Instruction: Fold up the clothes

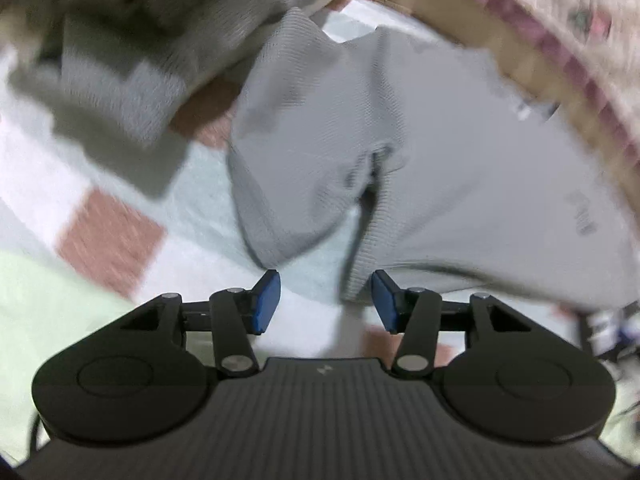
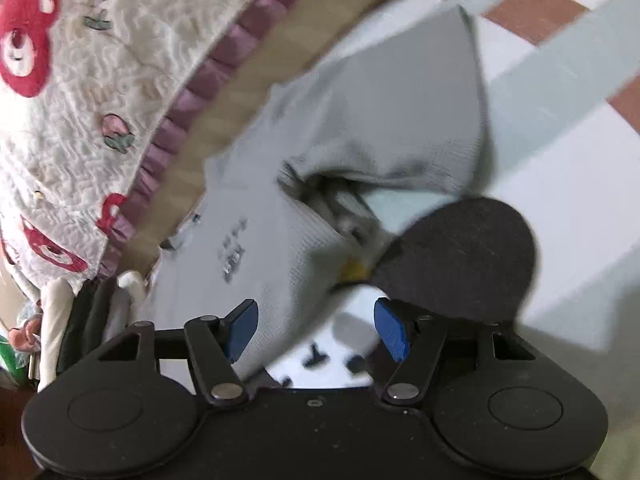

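In the left wrist view, the left gripper [image 1: 325, 300] is hanging low at the bottom centre of the frame with its blue pads spread and nothing between them. A ribbed edge of the grey garment [image 1: 420, 168] is lying just beyond the gap, which suggests the gripper is lining up on that hem. The garment is spreading across the middle and right of the frame over the checked bedsheet [image 1: 108, 240], rumpled and with a slit or opening near the centre. At the upper left another grey cloth [image 1: 120, 60] is lying bunched and blurred; whether it is a separate piece I cannot tell. A cardboard strip [image 1: 472, 28] is running along the upper right.

In the right wrist view, the right gripper [image 2: 316, 330] is sitting at the lower centre, pads likewise apart. A fold of the grey garment is draping into the gap near the left pad, but the pads are not pinching it. The garment is filling the centre, bordered at upper left by the cardboard and a bear-print quilt [image 2: 60, 100]. The other gripper's dark round body [image 2: 460, 256] is showing at the right, probably because both are working the same edge.
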{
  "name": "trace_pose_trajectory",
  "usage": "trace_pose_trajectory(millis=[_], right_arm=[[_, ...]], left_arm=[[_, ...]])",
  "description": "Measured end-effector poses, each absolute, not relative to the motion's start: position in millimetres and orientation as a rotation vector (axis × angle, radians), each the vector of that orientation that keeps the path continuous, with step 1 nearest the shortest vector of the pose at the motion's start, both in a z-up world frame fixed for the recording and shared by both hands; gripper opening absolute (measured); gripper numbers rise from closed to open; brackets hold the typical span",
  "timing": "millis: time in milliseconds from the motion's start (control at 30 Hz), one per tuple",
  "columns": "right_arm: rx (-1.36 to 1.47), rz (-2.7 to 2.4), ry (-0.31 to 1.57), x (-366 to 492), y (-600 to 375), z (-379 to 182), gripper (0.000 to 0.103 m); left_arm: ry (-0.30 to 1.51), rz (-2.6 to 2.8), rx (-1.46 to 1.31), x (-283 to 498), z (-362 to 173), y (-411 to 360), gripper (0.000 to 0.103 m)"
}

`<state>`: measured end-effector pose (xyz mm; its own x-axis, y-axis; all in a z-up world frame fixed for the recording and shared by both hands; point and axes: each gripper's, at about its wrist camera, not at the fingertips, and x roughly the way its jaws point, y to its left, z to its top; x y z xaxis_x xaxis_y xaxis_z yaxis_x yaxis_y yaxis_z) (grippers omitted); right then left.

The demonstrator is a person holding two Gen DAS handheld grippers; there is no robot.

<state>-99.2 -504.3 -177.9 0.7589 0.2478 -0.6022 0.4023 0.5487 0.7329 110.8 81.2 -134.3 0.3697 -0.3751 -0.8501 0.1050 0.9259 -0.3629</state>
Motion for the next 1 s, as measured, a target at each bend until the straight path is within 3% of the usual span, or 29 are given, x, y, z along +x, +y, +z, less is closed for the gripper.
trace_pose_trajectory(millis=[167,200,233,267,400,567,767,833,900,933,1000], right_arm=[[0.970,-0.136,0.689,-69,-505,-185,0.068],[0.977,-0.160,0.660,-67,-508,-186,0.055],[0.972,-0.199,0.640,-62,-512,-186,0.029],[0.961,-0.197,0.627,-57,-515,-183,0.010],[0.733,-0.136,0.531,-57,-507,-131,0.009],[0.715,-0.216,0.672,-55,-508,-150,0.010],[0.741,-0.229,0.680,-65,-503,-161,0.015],[0.758,-0.242,0.680,-67,-504,-163,0.022],[0.809,-0.287,0.677,-77,-504,-164,0.044],[0.851,-0.317,0.671,-83,-503,-165,0.049],[0.974,-0.333,0.640,-95,-501,-171,0.056]], left_arm=[[1.269,-0.401,-0.722,103,-157,98,0.053],[1.292,-0.396,-0.818,103,-165,98,0.054],[1.305,-0.383,-0.894,103,-172,98,0.054],[1.303,-0.354,-0.924,103,-175,97,0.054],[1.223,-0.233,-0.826,97,-167,90,0.054],[1.221,-0.223,-0.822,92,-166,79,0.058],[1.209,-0.224,-0.781,88,-163,75,0.061],[1.181,-0.211,-0.738,88,-161,69,0.064],[1.153,-0.199,-0.694,88,-160,62,0.080],[1.139,-0.193,-0.673,88,-159,59,0.083],[1.111,-0.181,-0.630,88,-157,53,0.078]])
